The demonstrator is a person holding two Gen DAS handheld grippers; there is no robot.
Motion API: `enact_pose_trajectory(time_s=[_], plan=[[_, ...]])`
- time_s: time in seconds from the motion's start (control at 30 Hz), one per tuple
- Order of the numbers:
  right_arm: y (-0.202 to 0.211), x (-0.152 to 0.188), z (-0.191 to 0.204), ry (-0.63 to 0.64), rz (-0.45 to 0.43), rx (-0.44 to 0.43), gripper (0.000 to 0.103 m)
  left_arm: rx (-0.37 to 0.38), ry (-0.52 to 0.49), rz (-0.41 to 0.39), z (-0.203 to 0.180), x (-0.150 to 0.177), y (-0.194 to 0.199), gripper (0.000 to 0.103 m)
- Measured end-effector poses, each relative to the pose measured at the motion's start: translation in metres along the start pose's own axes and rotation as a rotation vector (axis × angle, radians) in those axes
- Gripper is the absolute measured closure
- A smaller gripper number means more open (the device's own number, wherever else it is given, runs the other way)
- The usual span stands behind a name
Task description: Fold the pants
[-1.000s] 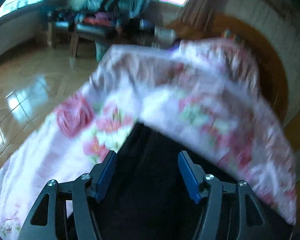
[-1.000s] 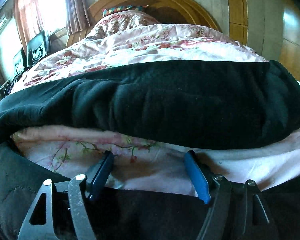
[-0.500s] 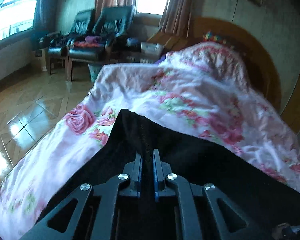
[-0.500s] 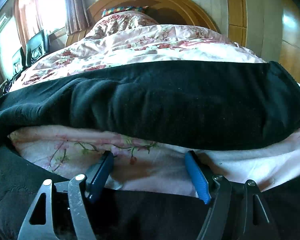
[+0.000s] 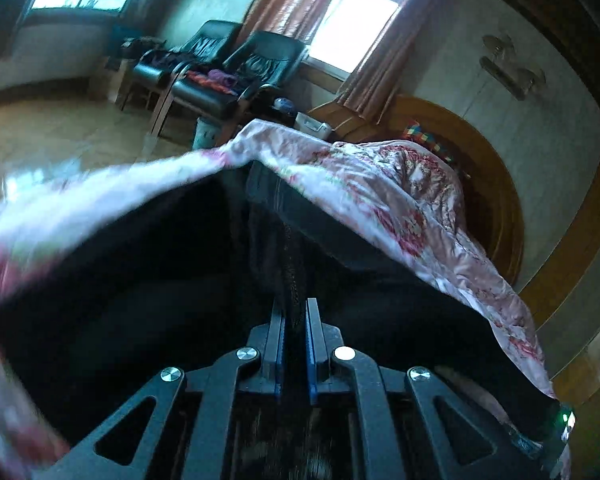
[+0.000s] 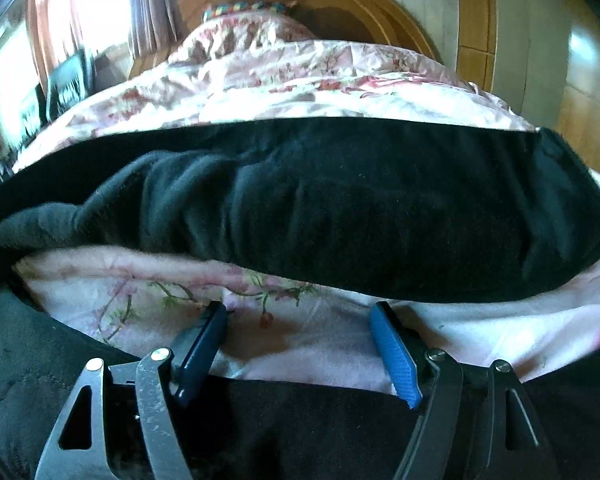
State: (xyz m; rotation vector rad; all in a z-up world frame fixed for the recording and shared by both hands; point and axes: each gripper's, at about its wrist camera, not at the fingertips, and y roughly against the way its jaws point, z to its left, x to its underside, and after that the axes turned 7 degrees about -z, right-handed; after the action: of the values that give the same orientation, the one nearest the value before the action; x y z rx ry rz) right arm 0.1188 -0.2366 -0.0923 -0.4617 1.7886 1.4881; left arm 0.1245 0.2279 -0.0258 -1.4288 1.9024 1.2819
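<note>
The black pants (image 6: 340,204) lie across a bed with a pink floral quilt (image 6: 300,80). One leg lies straight across the middle of the right wrist view; more black cloth lies under my right gripper (image 6: 300,312), which is open, low over the quilt, with nothing between its blue pads (image 6: 392,352). My left gripper (image 5: 296,312) is shut on a fold of the pants (image 5: 292,264) and holds it lifted, so the black cloth (image 5: 140,280) hangs and spreads in front of the camera. The quilt (image 5: 380,188) shows beyond it.
A curved wooden headboard (image 5: 500,184) stands at the bed's far end, with a colourful pillow (image 5: 428,140) against it. Two black armchairs (image 5: 228,68) with clothes stand by the window. A shiny tiled floor (image 5: 40,136) lies left of the bed.
My left gripper closed on the pants' edge and has lifted and swung it, so the cloth now hangs raised. My right gripper stays open and has barely moved.
</note>
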Motion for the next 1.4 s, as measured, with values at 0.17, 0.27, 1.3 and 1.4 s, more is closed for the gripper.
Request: enact_pose_trajectory(time_s=[0.17,0.27,1.3,1.4], plan=[[0.059,-0.043,0.048,-0.036,-0.115,-0.192,0.034,0.018,-0.019,-0.006,-0.003,0.018,0.008,0.095],[0.062,-0.074,0.102,-0.051,-0.010,-0.439,0.030,0.018,-0.046,-0.013,-0.006,0.020,0.009,0.095],[0.120,0.042,0.111,-0.441,0.130,-0.813,0.094,0.328,0.278,0.148,0.008,0.047,0.045,0.025],[0.108,0.064,0.103,-0.523,0.181,-0.819,0.094,0.295,0.283,0.166,0.008,0.053,0.037,0.025]])
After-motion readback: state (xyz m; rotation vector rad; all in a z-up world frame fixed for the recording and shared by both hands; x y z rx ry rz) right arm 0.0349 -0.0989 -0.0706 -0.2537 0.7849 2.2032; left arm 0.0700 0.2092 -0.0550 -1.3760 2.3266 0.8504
